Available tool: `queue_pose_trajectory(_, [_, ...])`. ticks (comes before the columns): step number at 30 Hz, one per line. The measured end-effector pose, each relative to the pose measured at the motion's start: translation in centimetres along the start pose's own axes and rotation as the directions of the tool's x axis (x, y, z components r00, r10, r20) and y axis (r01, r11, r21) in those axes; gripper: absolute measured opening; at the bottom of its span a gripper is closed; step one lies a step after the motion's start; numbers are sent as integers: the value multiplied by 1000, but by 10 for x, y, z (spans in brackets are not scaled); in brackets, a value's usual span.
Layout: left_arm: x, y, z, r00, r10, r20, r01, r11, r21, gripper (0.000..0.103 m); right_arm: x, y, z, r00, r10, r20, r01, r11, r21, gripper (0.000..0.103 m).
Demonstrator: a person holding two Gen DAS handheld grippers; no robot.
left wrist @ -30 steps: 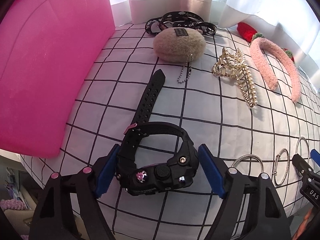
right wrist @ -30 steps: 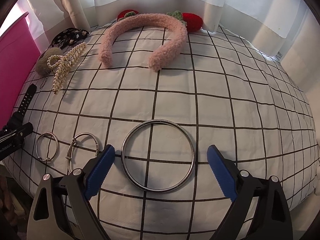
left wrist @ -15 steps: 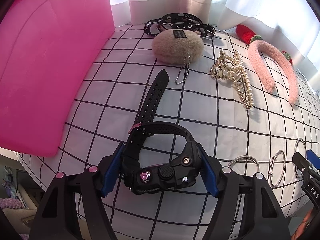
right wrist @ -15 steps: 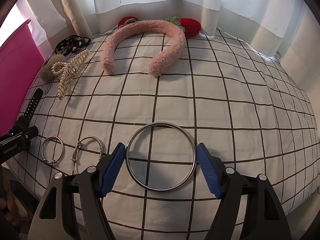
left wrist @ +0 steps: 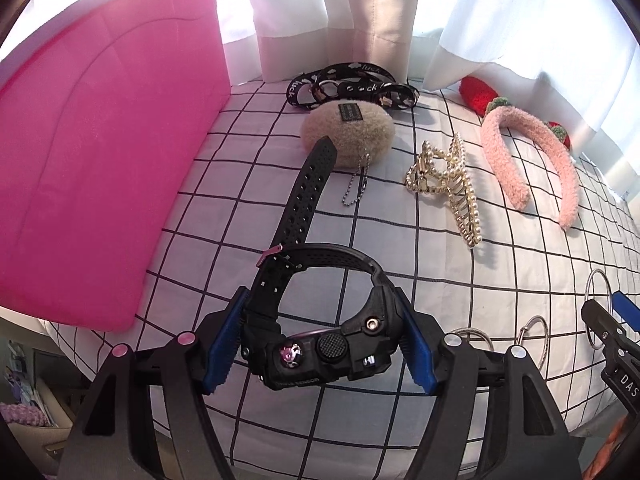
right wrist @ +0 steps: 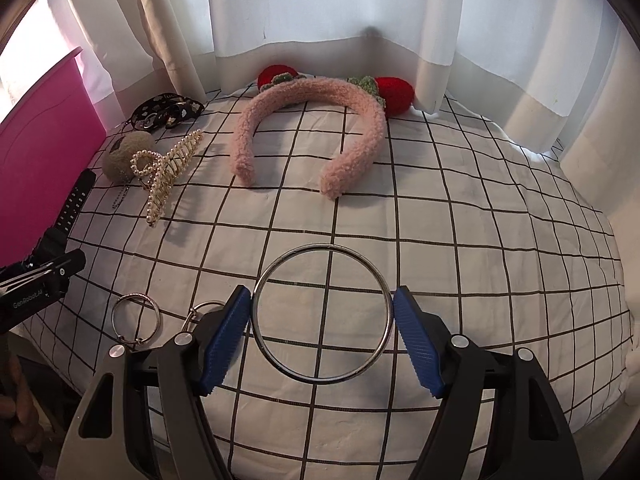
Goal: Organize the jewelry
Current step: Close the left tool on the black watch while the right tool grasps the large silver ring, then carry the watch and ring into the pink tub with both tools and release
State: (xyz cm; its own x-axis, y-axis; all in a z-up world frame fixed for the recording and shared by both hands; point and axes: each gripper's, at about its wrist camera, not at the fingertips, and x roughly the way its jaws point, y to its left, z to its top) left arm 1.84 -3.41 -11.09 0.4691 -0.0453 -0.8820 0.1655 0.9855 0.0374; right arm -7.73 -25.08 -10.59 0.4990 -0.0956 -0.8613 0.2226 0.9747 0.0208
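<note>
While the left tool clamps its blue pads on the black watch at lower centre of the left view, the watch's long perforated strap rises toward the upper middle, its tip overlapping a tan fluffy pouch with a bead chain. Behind the pouch lies a black printed lanyard against the curtain. A large pink cushion fills the left of that frame, close beside the strap. To the right of the pouch sit a pearl hair claw and a pink fuzzy headband with red strawberry trims, all on the white grid-patterned cloth.

In the right view the right tool grips a large silver ring by its outer edges at lower centre. Just to its left lie two smaller silver bangles, one partly hidden behind the tool's left finger. The left tool's black tip enters at the left edge. Grid cloth to the right of the ring is bare
</note>
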Motion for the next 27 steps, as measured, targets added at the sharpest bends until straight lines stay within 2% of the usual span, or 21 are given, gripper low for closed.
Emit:
queue_pose_trajectory(9, [-46,8,24,996,-11,85,14,1000,-26,68,-40,25,36,995,41,92,-35,998,-61,71])
queue_pose_trajectory(15, [-85,23,49,987,-20,158,29,998,-56,68,-73,55,69,981,90,172,-67,989,-132,71])
queue_pose_trajectory(21, [-138,56,81,965,16,262,16,993,-118,68,-110,102,112,952,173,254,-113,966,-234,71])
queue_pose_trajectory(27, [-173,120,99,948,111,299,-42,973,-226,68,-139,184,149,904,321,283,-202,903,-379,71])
